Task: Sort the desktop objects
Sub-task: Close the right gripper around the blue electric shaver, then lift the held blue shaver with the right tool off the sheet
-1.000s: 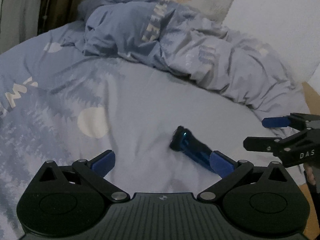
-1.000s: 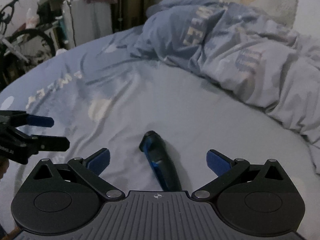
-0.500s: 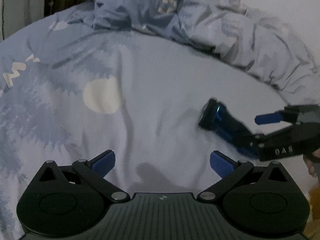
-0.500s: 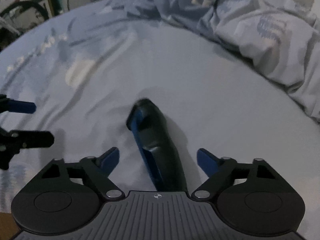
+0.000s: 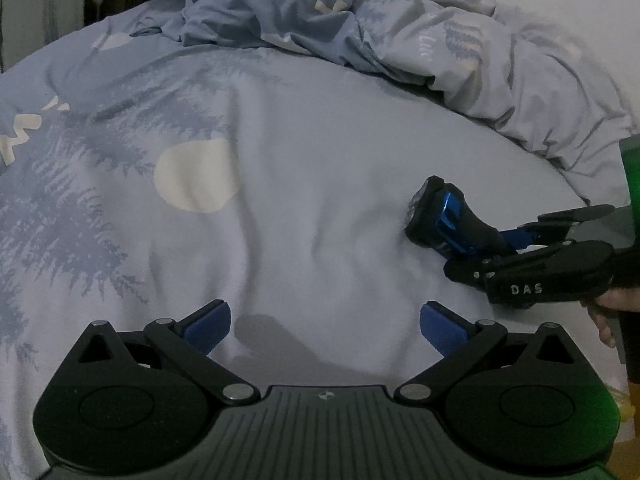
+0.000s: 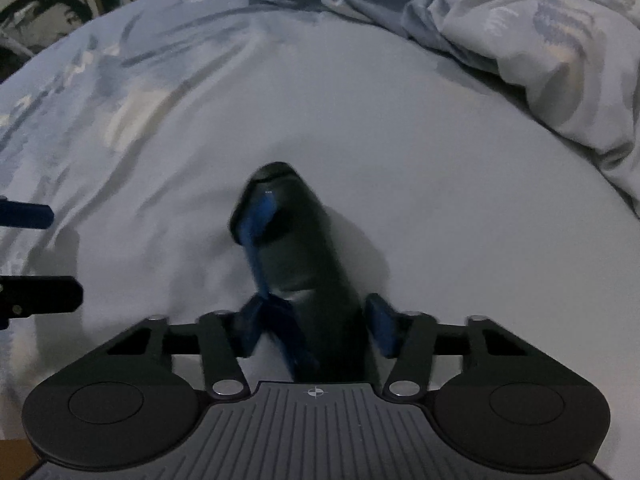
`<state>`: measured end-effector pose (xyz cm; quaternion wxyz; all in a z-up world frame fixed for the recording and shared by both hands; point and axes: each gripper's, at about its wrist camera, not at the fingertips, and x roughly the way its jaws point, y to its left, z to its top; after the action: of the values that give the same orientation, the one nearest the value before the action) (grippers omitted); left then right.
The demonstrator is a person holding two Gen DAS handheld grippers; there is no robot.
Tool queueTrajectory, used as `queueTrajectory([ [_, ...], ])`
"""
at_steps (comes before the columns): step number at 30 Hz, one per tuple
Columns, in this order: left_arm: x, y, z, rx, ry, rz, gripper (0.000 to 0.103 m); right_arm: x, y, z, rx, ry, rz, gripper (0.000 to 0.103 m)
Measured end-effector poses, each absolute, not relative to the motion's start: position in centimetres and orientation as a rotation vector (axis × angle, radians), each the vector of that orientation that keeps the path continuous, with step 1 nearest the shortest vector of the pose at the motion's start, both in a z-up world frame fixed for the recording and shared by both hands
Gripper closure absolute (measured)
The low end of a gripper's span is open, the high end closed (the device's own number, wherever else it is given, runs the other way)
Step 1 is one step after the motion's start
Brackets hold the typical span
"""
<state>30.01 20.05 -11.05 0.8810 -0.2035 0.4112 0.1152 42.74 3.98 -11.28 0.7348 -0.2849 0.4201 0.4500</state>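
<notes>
A black and blue electric shaver (image 5: 448,220) lies on the pale bed sheet (image 5: 280,160), head pointing away from the right gripper. My right gripper (image 6: 312,328) reaches around its handle; the jaws are closing, and the blue pads (image 6: 380,332) sit against both sides of the shaver (image 6: 296,248). In the left wrist view the right gripper (image 5: 480,250) comes in from the right edge. My left gripper (image 5: 325,320) hovers open over bare sheet to the left of the shaver, nothing between its fingers. Its fingers (image 6: 40,296) show at the left edge of the right wrist view.
A crumpled blue-grey duvet (image 5: 440,40) is heaped across the back of the bed. A person's hand (image 5: 608,308) holds the right gripper at the right edge. Dark furniture and a bicycle wheel (image 6: 40,12) stand beyond the bed's far left.
Both grippers have come down toward the sheet. The right gripper's jaws went from wide open to closed in on the shaver's handle. The left gripper stayed open.
</notes>
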Motion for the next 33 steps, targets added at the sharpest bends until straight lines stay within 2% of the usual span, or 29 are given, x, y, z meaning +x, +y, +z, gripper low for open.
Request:
queueTrajectory([
  [16, 28.1, 19.9, -8.9, -0.447, 0.832, 0.236, 0.000, 40.2, 3.1, -9.7, -0.691, 0.862, 0.940, 0.056],
  [33, 23.7, 18.2, -2.0, -0.445, 0.736, 0.205, 0.000, 35.0, -2.5, -0.7, -0.603, 0.772, 0.889, 0.058],
])
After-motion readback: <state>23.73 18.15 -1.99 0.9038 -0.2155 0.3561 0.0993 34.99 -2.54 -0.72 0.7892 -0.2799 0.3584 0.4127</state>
